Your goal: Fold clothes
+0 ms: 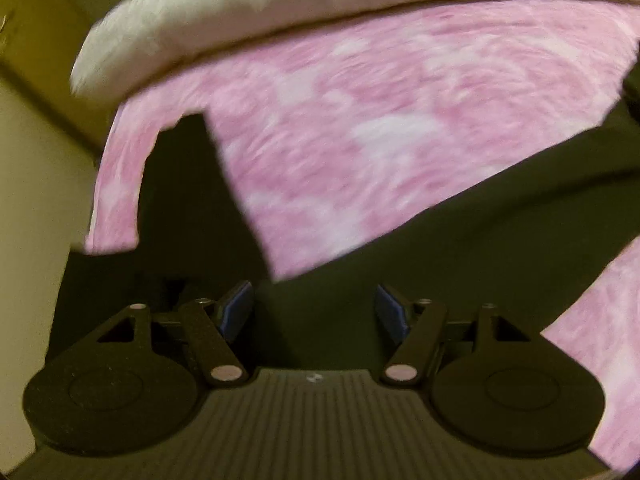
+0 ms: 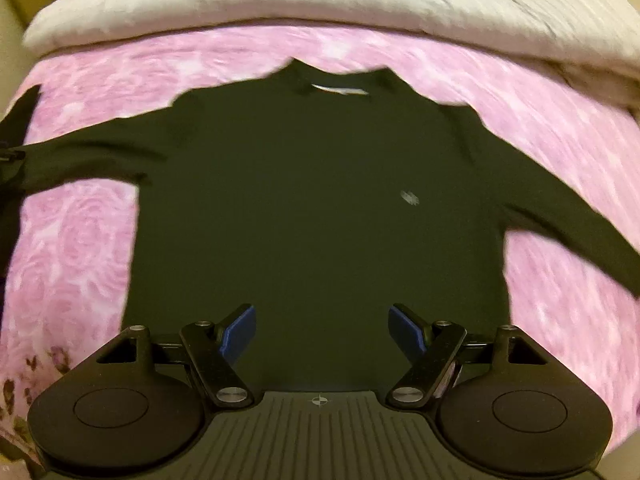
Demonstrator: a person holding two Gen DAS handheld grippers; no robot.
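A black long-sleeved shirt (image 2: 312,200) lies flat and face up on a pink floral bedspread (image 2: 80,248), collar away from me, both sleeves spread out to the sides. A small pale logo (image 2: 409,197) marks its chest. My right gripper (image 2: 322,330) is open and empty above the shirt's lower hem. In the left wrist view the shirt (image 1: 460,240) shows with its left sleeve (image 1: 180,184) stretching away. My left gripper (image 1: 315,308) is open and empty over the black fabric near that sleeve.
A folded white quilt (image 2: 280,0) lies along the far side of the bed, also in the left wrist view (image 1: 240,12). The bed's left edge drops off beside a yellowish wall (image 1: 36,200). Pink bedspread (image 1: 360,120) surrounds the shirt.
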